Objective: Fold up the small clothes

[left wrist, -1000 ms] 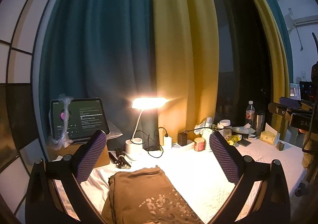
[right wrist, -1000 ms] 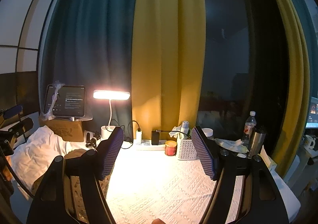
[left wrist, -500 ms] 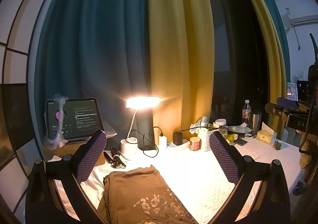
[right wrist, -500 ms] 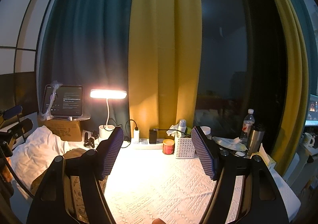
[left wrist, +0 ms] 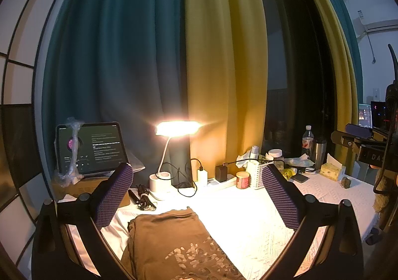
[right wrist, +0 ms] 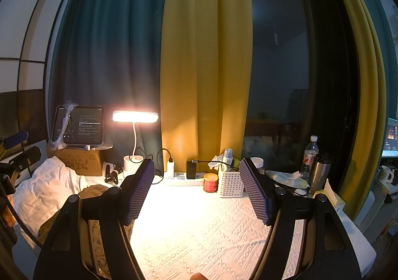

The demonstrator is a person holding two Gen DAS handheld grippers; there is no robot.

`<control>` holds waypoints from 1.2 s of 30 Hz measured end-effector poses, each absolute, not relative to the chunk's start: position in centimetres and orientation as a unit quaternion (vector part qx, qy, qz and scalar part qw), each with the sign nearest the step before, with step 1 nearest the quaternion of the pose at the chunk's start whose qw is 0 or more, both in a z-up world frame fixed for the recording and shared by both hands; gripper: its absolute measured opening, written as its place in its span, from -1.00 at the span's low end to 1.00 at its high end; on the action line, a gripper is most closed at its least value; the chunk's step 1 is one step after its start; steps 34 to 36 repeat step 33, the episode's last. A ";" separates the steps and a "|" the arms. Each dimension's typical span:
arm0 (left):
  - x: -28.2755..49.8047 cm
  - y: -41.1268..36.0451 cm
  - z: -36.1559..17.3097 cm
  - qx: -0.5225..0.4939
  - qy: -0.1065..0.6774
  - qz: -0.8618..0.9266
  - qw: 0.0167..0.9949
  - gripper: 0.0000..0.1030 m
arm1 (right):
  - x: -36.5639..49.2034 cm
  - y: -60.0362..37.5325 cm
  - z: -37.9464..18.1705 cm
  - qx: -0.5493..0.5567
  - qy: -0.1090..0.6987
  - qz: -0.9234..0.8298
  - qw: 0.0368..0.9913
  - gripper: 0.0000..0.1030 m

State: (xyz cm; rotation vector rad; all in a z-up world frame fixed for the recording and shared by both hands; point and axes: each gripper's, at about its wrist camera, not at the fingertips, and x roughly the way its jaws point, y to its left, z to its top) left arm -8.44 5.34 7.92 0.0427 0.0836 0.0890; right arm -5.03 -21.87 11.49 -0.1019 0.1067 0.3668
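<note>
A brown printed garment (left wrist: 174, 242) lies folded flat on the white patterned tablecloth (left wrist: 248, 230), low in the left wrist view. My left gripper (left wrist: 196, 180) is open and empty, held above and behind the garment. In the right wrist view the garment (right wrist: 94, 191) shows partly behind the left finger, at the left. My right gripper (right wrist: 196, 180) is open and empty over bare tablecloth (right wrist: 199, 230), to the right of the garment.
At the table's back stand a lit desk lamp (left wrist: 176, 128), a tablet (left wrist: 92, 148) on a cardboard box, a power strip with chargers, a small red tin (right wrist: 210, 181), a white basket (right wrist: 231, 183), a water bottle and a steel flask (right wrist: 321, 173). Crumpled white cloth (right wrist: 44, 190) lies at the left.
Both grippers have drifted slightly, so the table items shift a little left in both views. The garment has not moved and both jaws stay open.
</note>
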 end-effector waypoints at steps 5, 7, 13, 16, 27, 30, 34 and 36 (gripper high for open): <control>-8.3 5.1 7.8 0.024 0.041 0.047 0.998 0.99 | -5.0 -22.0 11.3 -0.052 0.054 0.182 0.980 0.44; -8.3 5.1 7.7 0.023 0.041 0.047 0.998 0.98 | -5.0 -22.0 11.3 -0.052 0.054 0.181 0.981 0.44; -8.4 5.1 7.8 0.020 0.041 0.045 0.998 0.98 | -5.1 -22.0 11.2 -0.052 0.054 0.182 0.981 0.44; -8.5 5.1 7.8 0.021 0.042 0.045 0.998 0.99 | -5.1 -22.1 11.2 -0.052 0.054 0.181 0.981 0.44; -8.4 5.0 7.8 0.022 0.043 0.045 0.998 0.98 | -5.2 -22.2 10.8 -0.052 0.056 0.179 0.981 0.44; -8.4 4.9 7.7 0.024 0.043 0.046 0.998 0.99 | -5.2 -22.1 10.7 -0.053 0.058 0.179 0.981 0.44; -8.3 4.8 7.7 0.028 0.045 0.044 0.998 0.99 | -5.2 -22.1 10.6 -0.054 0.059 0.179 0.981 0.44; -8.3 4.8 7.7 0.028 0.045 0.044 0.998 0.99 | -5.2 -22.1 10.6 -0.054 0.059 0.179 0.981 0.44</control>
